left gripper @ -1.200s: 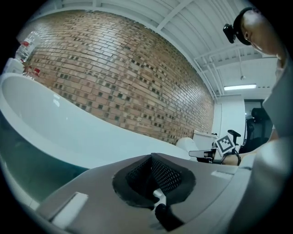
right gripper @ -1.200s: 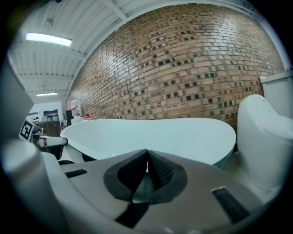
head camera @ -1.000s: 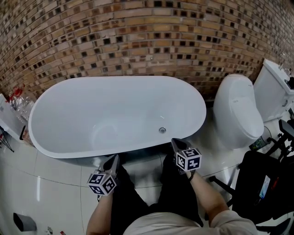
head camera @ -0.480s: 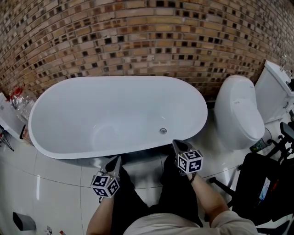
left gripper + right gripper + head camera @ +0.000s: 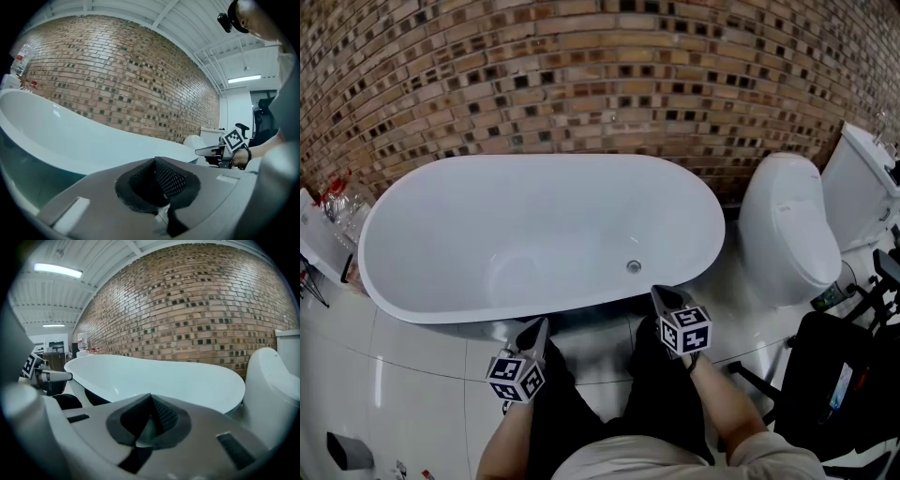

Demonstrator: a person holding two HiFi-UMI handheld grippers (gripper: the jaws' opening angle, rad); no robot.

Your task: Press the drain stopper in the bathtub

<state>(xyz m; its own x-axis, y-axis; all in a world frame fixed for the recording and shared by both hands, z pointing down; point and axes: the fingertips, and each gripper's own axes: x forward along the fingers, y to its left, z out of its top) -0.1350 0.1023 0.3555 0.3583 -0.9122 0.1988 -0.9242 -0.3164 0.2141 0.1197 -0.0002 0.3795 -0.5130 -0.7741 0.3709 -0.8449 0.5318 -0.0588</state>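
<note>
Against a brown brick wall point(image 5: 581, 75), a white oval bathtub point(image 5: 534, 211) lies across the head view, standing on pale glossy floor tiles point(image 5: 403, 384). Its drain stopper point(image 5: 633, 266), a small round metal disc, sits on the tub's bottom toward the right end, close to the near wall. A white toilet point(image 5: 787, 230) stands just beside the tub's right end. The person stands at the tub's near side, with dark trousers point(image 5: 581, 412) showing at the bottom of the view. The left gripper point(image 5: 537, 323) is held outside the tub, its tip near the near rim and well to the left of the stopper. The left gripper view shows its two jaws pressed together, tips meeting. The right gripper point(image 5: 657, 290) also points at the near rim from outside, close to the stopper but not touching it, with the tub's rim between them. The right gripper view shows its jaws closed tip to tip as well.
</note>
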